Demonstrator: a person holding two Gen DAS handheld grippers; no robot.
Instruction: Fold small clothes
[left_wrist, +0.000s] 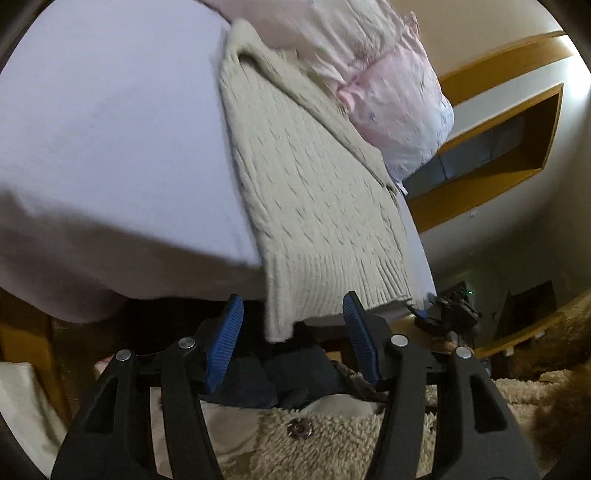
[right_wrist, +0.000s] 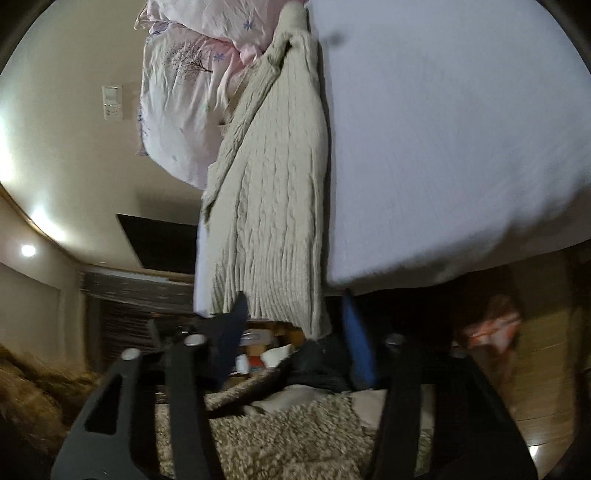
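A beige cable-knit sweater (left_wrist: 306, 192) lies folded lengthwise on the white bed sheet (left_wrist: 110, 129), its ribbed hem hanging over the near bed edge. It also shows in the right wrist view (right_wrist: 273, 206). My left gripper (left_wrist: 293, 314) is open, its blue pads either side of the hem's corner, just below the bed edge, holding nothing. My right gripper (right_wrist: 293, 314) is open too, close under the hem, with the hem's low corner between its fingers and not pinched.
A pink flowered pillow (left_wrist: 399, 96) lies against the sweater's far end; it also shows in the right wrist view (right_wrist: 184, 103). A shaggy beige fleece (left_wrist: 314, 443) and dark cloth (left_wrist: 280, 380) are below the grippers. A wooden wall shelf (left_wrist: 498, 147) is at right.
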